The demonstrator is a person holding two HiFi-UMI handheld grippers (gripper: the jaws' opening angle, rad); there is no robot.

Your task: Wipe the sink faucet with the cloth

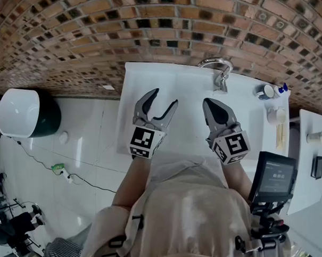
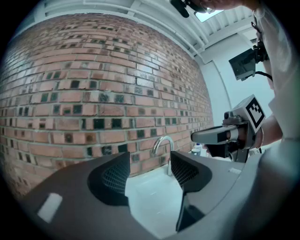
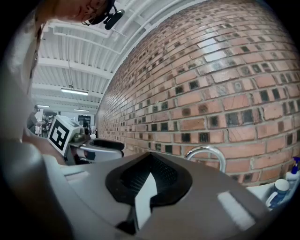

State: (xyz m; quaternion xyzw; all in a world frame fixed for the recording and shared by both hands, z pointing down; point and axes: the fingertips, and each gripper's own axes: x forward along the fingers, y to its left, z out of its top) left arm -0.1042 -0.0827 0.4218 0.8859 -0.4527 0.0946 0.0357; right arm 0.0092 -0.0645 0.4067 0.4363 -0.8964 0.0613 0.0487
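Observation:
A chrome arched faucet (image 1: 218,69) stands at the back of the white sink counter (image 1: 169,82), against the brick wall. My left gripper (image 1: 165,97) hovers over the counter's near part with its jaws wide open and nothing between them; through the gap in the left gripper view (image 2: 150,176) I see the white basin and the faucet (image 2: 161,143). My right gripper (image 1: 209,103) is beside it, in front of the faucet, with its jaws shut and empty (image 3: 149,161); the faucet (image 3: 206,154) rises just behind them. No cloth shows in any view.
Small bottles and cups (image 1: 267,91) stand at the counter's right end, a blue-topped one (image 3: 280,191) close to the right gripper. A second white surface (image 1: 316,140) lies further right. A dark screen device (image 1: 272,176) hangs at my right side. A round white fixture (image 1: 22,112) sits at left.

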